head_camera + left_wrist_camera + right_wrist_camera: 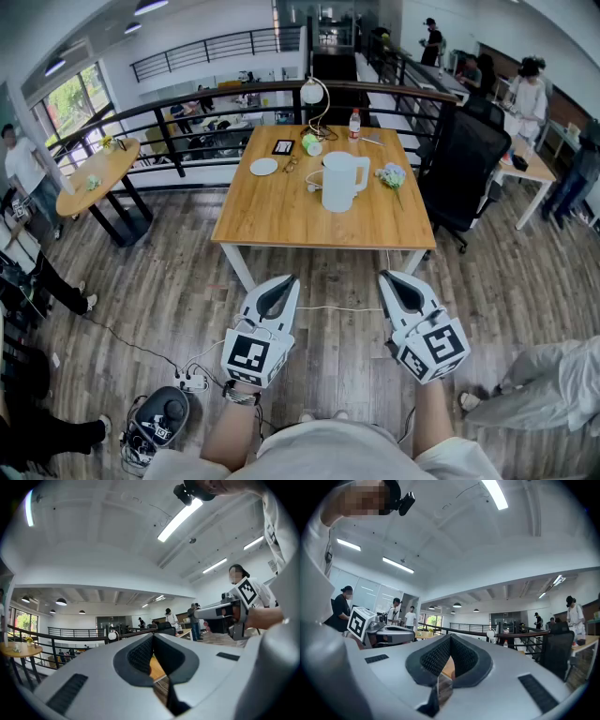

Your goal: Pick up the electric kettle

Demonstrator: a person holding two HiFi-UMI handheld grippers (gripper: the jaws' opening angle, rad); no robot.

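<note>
Jaws together, left gripper [284, 280] and right gripper [387, 277] hang short of table [281, 214] edge; electric kettle [339, 184] mid-table.

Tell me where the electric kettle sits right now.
In the head view, the white electric kettle stands upright near the middle of the wooden table, with a white plate to its left and flowers to its right.

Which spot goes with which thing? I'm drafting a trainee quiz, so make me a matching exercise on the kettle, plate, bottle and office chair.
1 kettle
2 plate
3 bottle
4 office chair

A at the far edge of the table
B off the table, to its right
C mid-table
D left of the kettle

Pairs: 1-C, 2-D, 3-A, 4-B
</note>
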